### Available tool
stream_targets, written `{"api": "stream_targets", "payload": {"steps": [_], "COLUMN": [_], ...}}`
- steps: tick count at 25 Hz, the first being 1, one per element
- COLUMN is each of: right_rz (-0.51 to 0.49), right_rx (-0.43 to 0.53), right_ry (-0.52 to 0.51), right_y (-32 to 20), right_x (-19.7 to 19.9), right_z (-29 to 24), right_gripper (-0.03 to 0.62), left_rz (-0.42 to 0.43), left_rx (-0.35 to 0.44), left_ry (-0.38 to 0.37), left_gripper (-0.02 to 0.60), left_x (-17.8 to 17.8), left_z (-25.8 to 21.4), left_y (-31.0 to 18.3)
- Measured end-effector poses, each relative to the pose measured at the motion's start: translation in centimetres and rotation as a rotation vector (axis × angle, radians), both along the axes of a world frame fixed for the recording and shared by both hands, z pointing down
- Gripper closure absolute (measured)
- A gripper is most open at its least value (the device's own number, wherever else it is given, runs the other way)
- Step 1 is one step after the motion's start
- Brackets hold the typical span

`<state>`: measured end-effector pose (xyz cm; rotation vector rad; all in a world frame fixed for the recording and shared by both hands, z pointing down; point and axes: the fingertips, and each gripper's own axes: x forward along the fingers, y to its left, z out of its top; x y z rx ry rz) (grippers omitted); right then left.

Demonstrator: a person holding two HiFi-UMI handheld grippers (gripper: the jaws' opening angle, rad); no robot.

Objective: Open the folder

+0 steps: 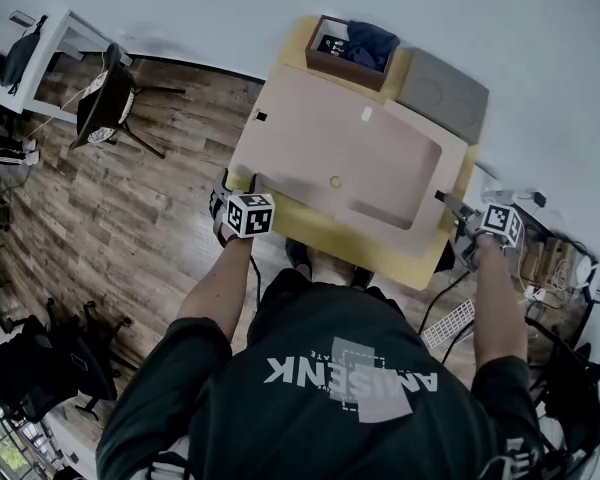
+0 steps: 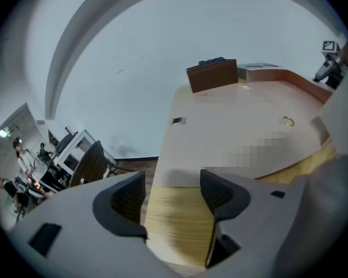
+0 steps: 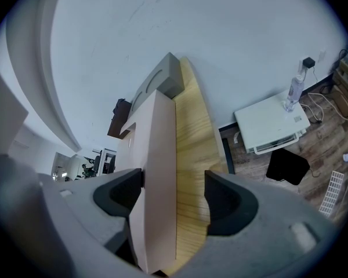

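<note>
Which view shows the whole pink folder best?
The head view: it looks down on the folder and shows nearly its whole outline on the yellow table. The left gripper view shows its top at a low angle. The right gripper view shows only a narrow strip along one side.

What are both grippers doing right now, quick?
Left gripper: open, holding nothing.
Right gripper: open, folder edge between its fingers, not squeezed.

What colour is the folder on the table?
The folder is pale pink; head view shows it best.
</note>
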<state>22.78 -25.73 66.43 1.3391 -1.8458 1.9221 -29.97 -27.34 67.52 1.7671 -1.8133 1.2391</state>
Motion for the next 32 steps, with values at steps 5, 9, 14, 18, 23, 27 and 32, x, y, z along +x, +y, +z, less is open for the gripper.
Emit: {"api": "stream_targets", "payload": {"steps": [5, 9, 14, 18, 23, 27, 32], "right_rz": [-0.001, 0.009, 0.008, 0.002, 0.007, 0.014, 0.015], "right_rx": [-0.003, 0.0, 0.015, 0.015, 0.014, 0.025, 0.046], "right_ry": [0.004, 0.0, 0.007, 0.006, 0.007, 0.008, 0.049], "right_y": [-0.2, 0.0, -0.2, -0.1, 0.2, 0.2, 0.2], "right_x": [0.1, 0.0, 0.1, 0.1, 0.2, -0.7, -0.4], "right_z": [0.3, 0.2, 0.3, 0.2, -0.3, -0.3, -0.6], "right_gripper": [0.267, 0.267, 0.267, 0.267, 0.267, 0.267, 0.267], "left_rz": [0.216, 0.338, 0.396, 0.417, 0.399, 0.395, 0.268], "left_rx": [-0.03, -0.092, -0.142, -0.187, -0.225, -0.224, -0.244], "left_ry": [-0.072, -0.033, 0.043, 0.103, 0.195, 0.199, 0.337], "left_gripper": [0.352, 0.446, 0.51, 0.574, 0.581, 0.581, 0.581], "left_x": [1.5, 2.9, 3.5, 4.1, 4.1, 3.2, 2.9], "left_z": [0.5, 0.9, 1.3, 1.5, 1.4, 1.2, 1.2], "left_y": [-0.6, -0.5, -0.7, -0.2, -0.2, 0.2, 0.5]}}
